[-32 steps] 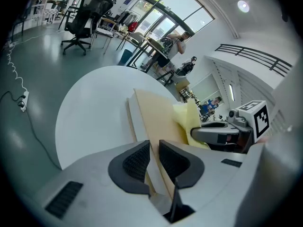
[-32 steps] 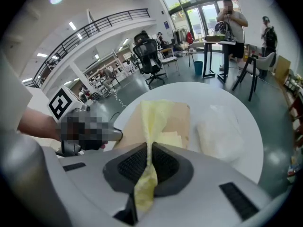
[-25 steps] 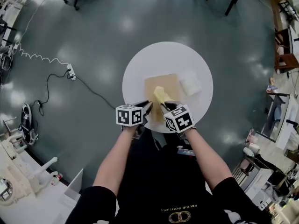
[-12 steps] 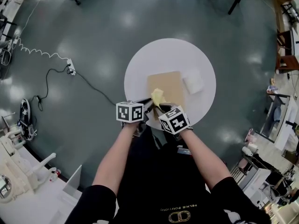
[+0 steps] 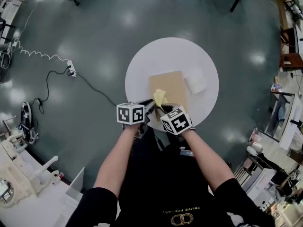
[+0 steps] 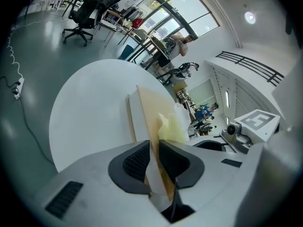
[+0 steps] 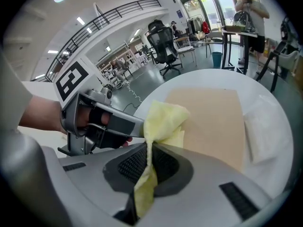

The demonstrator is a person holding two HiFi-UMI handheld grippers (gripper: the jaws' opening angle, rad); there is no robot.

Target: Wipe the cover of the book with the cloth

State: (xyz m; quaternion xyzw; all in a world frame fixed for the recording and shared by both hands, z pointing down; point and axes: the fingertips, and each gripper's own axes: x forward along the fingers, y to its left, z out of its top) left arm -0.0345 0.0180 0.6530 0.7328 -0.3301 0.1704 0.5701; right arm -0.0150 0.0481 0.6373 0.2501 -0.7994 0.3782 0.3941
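Book pinned at its near edge, cloth on the cover

The left gripper (image 6: pixel 154 161) has its fingers (image 6: pixel 135 162) closed on the near edge of the tan book (image 5: pixel 171 85), which lies flat on the round white counter (image 5: pixel 142 63). That pinch probably stops the book sliding under the wipe. The right gripper (image 7: pixel 147 163) pinches the yellow cloth (image 7: pixel 163 118) between its fingers. The cloth's free end bunches over the cover's near-left part, seemingly resting there, just beside the left gripper. 1 white folded item (image 5: pixel 196 82) lies beside the book's right edge.
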